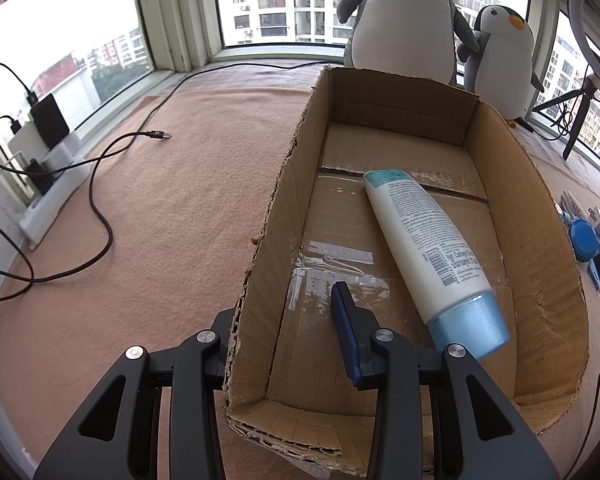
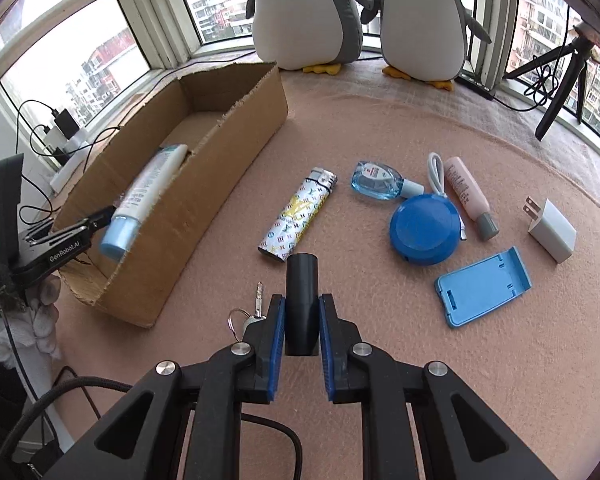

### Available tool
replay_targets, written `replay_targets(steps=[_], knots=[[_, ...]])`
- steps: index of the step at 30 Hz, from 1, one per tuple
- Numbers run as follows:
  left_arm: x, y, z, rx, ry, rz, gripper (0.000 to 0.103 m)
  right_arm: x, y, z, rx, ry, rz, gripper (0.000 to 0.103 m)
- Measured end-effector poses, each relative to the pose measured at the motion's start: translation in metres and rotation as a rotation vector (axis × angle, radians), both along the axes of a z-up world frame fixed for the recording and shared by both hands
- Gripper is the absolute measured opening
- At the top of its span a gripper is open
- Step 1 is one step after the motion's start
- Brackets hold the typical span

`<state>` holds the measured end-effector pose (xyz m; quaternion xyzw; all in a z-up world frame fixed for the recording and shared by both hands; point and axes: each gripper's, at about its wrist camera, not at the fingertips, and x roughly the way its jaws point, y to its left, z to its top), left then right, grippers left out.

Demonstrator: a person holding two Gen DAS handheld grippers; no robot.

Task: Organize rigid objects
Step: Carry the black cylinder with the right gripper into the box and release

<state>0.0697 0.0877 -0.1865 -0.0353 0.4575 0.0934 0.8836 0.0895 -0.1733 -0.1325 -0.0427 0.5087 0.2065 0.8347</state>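
An open cardboard box [image 1: 272, 220] lies on the pink cloth with a white tube with a blue cap [image 1: 424, 240] inside. My left gripper [image 1: 284, 304] is shut on the box's left wall, one finger outside and the blue-padded finger inside. In the right wrist view the box [image 2: 204, 184] is at the left with the tube [image 2: 148, 188] in it. My right gripper [image 2: 302, 300] is shut on a black cylinder [image 2: 301, 284], held just above the cloth. A patterned lighter [image 2: 298, 216] lies beyond it and keys [image 2: 252, 316] lie beside its left finger.
To the right lie a blue round case [image 2: 424, 228], a clear blue bottle [image 2: 376, 180], a pink tube [image 2: 466, 196], a white charger [image 2: 552, 232] and a blue phone stand [image 2: 484, 288]. Two plush penguins [image 2: 308, 12] stand at the window. A black cable [image 1: 100, 216] runs left of the box.
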Motion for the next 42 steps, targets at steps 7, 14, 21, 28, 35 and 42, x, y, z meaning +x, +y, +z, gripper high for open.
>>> replay_targets(steps=[7, 14, 21, 28, 35, 42], knots=[[0.0, -0.001, 0.0, -0.001, -0.001, 0.002, 0.036, 0.015, 0.025, 0.043, 0.087, -0.076, 0.008, 0.015], [0.0, -0.001, 0.0, -0.001, -0.002, 0.002, 0.036, 0.03, 0.062, 0.063, 0.116, -0.118, 0.054, 0.015], [0.0, -0.001, 0.0, -0.001, -0.002, 0.002, 0.036, 0.043, 0.098, 0.062, 0.104, -0.124, 0.087, 0.015], [-0.001, -0.001, 0.0, -0.001, -0.002, 0.002, 0.036, 0.056, 0.12, 0.048, 0.075, -0.106, 0.103, 0.015], [0.0, -0.001, 0.0, -0.001, -0.002, 0.002, 0.036, 0.063, 0.126, 0.031, 0.06, -0.073, 0.103, 0.015], [-0.001, -0.001, 0.0, -0.001, -0.002, 0.002, 0.036, 0.065, 0.129, 0.027, 0.054, -0.065, 0.111, 0.015]])
